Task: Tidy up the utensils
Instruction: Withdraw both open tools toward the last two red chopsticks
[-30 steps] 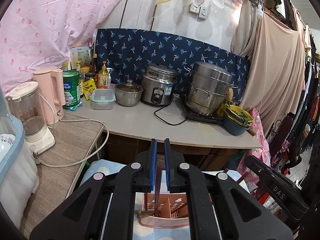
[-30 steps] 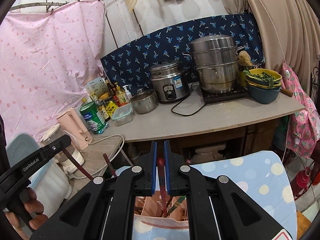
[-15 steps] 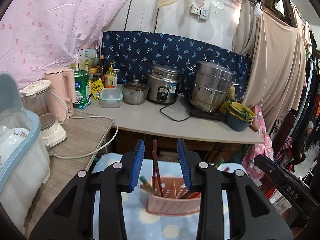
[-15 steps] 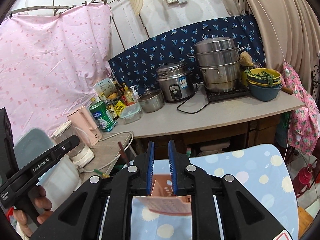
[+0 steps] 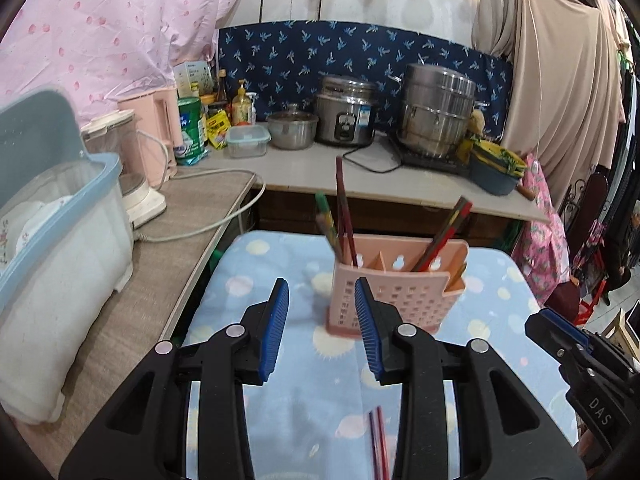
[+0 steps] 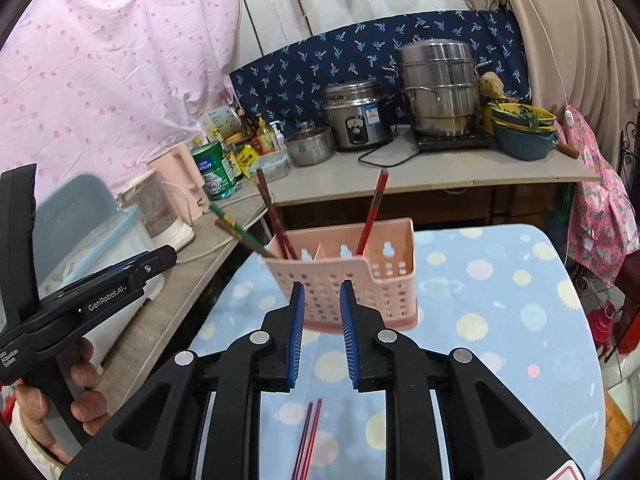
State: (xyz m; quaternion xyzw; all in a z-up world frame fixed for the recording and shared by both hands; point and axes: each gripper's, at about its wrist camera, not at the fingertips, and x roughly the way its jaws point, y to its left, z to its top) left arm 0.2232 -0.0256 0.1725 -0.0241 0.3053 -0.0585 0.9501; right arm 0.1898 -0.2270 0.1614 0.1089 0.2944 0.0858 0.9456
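Observation:
A pink perforated utensil holder [image 5: 400, 292] [image 6: 352, 276] stands on the blue spotted cloth [image 5: 500, 320]. Dark red chopsticks [image 5: 342, 216] and green ones [image 5: 326, 220] lean in its left compartment, and a red pair [image 5: 444, 236] leans in the right one. One loose red pair [image 5: 378, 440] [image 6: 308, 436] lies on the cloth close under both grippers. My left gripper [image 5: 321, 284] is open just short of the holder's left front corner, with nothing between its pads. My right gripper [image 6: 322, 284] is narrowly open in front of the holder, also empty.
A blue-rimmed dish box [image 5: 60, 208] and a blender [image 5: 136, 184] sit on the left side table. Behind, the counter [image 5: 320, 168] holds a rice cooker [image 5: 348, 116], a steamer pot [image 5: 436, 112], bowls [image 5: 496, 168] and bottles. A hand [image 6: 84, 400] grips the left device.
Both grippers were shut on chopsticks over the holder; they opened, left the chopsticks standing in it, and drew back and down toward the near cloth.

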